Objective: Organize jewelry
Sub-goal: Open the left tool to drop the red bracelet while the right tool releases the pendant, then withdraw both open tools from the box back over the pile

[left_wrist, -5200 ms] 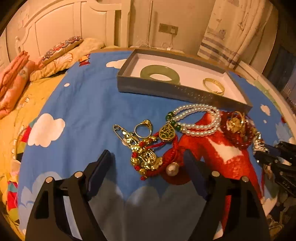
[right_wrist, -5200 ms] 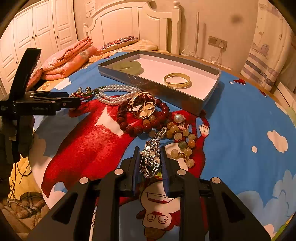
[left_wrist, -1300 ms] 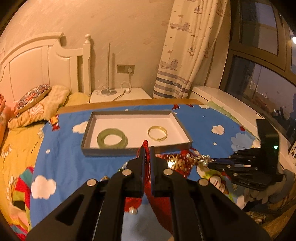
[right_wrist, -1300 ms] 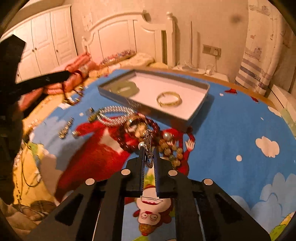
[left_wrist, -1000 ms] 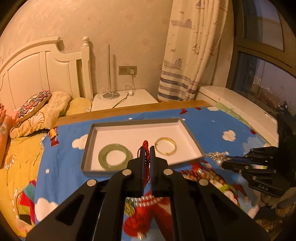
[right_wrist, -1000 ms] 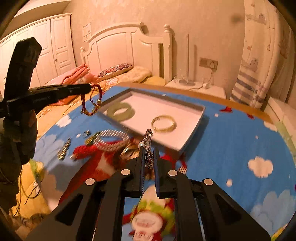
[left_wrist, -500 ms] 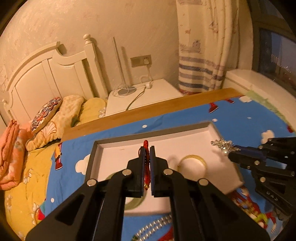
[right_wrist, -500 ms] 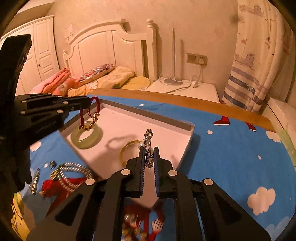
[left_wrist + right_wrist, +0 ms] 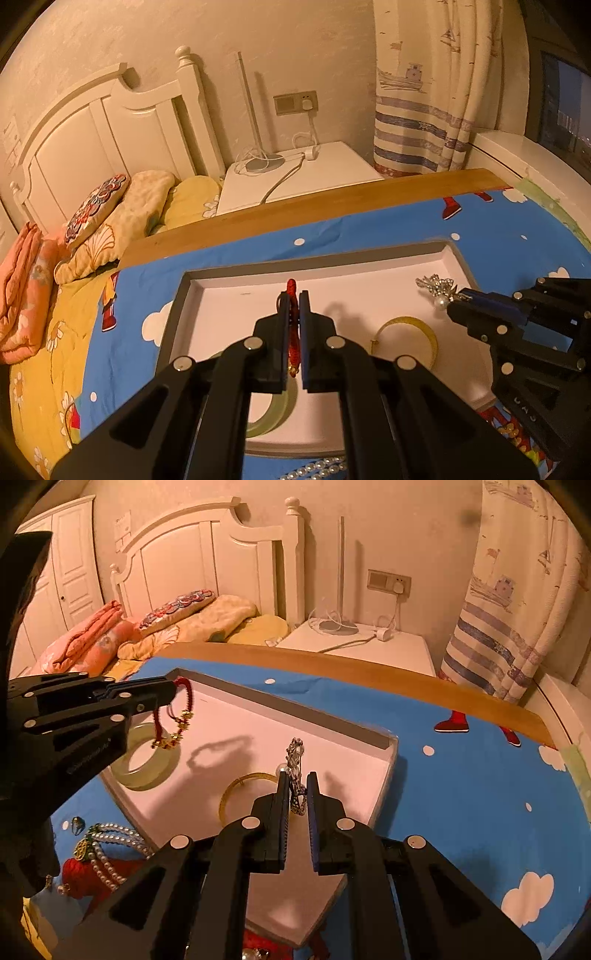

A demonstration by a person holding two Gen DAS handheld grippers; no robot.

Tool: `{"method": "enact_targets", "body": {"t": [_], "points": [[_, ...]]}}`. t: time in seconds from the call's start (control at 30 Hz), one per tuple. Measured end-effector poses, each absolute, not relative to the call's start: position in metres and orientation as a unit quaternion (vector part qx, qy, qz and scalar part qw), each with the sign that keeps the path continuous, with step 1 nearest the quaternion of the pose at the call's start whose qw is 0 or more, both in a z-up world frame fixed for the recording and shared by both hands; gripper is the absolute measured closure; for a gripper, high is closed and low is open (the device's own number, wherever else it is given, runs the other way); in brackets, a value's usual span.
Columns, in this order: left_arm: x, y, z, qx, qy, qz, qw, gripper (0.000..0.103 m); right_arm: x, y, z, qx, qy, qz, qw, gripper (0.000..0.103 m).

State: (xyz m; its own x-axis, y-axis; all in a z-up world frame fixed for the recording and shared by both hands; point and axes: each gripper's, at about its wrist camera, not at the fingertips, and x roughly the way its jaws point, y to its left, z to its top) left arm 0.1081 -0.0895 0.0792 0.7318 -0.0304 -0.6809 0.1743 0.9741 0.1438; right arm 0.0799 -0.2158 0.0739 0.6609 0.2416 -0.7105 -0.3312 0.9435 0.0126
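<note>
While both hovered over the white tray (image 9: 384, 771), the left hand-held gripper (image 9: 294, 295) pinched a red cord bracelet (image 9: 176, 716); the right hand-held gripper (image 9: 297, 775) pinched a silver brooch (image 9: 295, 755); a jade bangle (image 9: 147, 771) and a gold bangle (image 9: 236, 794) lay inside the tray.

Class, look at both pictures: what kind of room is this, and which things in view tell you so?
Most likely a bedroom. A white headboard stands behind pillows and folded bedding, with a wardrobe at the wall.
</note>
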Motion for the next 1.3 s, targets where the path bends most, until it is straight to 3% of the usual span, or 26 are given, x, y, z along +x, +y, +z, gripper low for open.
{"method": "enact_targets", "body": {"t": [0.07, 0.1, 0.13, 0.17, 0.2, 0.37, 0.5, 0.57, 0.63, 1.3], "points": [[0.109, -0.085, 0.078, 0.094, 0.359, -0.049, 0.927, 0.096, 0.083, -0.218, 0.073, -0.051, 0.383, 0.155, 0.909, 0.088], [0.109, -0.084, 0.077, 0.094, 0.359, -0.043, 0.928, 0.084, 0.084, -0.220, 0.073, -0.045, 0.387, 0.154, 0.908, 0.083], [0.108, -0.082, 0.077, 0.093, 0.357, -0.038, 0.929, 0.059, 0.083, -0.222, 0.073, -0.041, 0.389, 0.154, 0.908, 0.067], [0.106, -0.080, 0.078, 0.092, 0.352, -0.033, 0.931, 0.046, 0.082, -0.224, 0.075, -0.036, 0.386, 0.155, 0.909, 0.049], [0.102, -0.078, 0.080, 0.092, 0.339, -0.024, 0.936, 0.033, 0.080, -0.225, 0.076, -0.033, 0.381, 0.156, 0.911, 0.045], [0.095, -0.072, 0.085, 0.090, 0.329, -0.001, 0.940, 0.030, 0.069, -0.227, 0.083, -0.026, 0.369, 0.163, 0.915, 0.045], [0.082, -0.061, 0.094, 0.080, 0.303, 0.036, 0.949, 0.015, 0.058, -0.228, 0.087, -0.014, 0.367, 0.167, 0.915, 0.043], [0.070, -0.056, 0.100, 0.078, 0.284, 0.062, 0.954, 0.010, 0.047, -0.228, 0.094, -0.005, 0.360, 0.172, 0.917, 0.027], [0.050, -0.049, 0.108, 0.073, 0.255, 0.099, 0.959, 0.002, 0.029, -0.227, 0.101, 0.006, 0.343, 0.179, 0.922, 0.021], [-0.102, 0.042, 0.121, -0.009, 0.251, 0.270, 0.929, 0.002, -0.073, -0.172, 0.085, -0.050, 0.335, 0.265, 0.903, 0.017]]}}
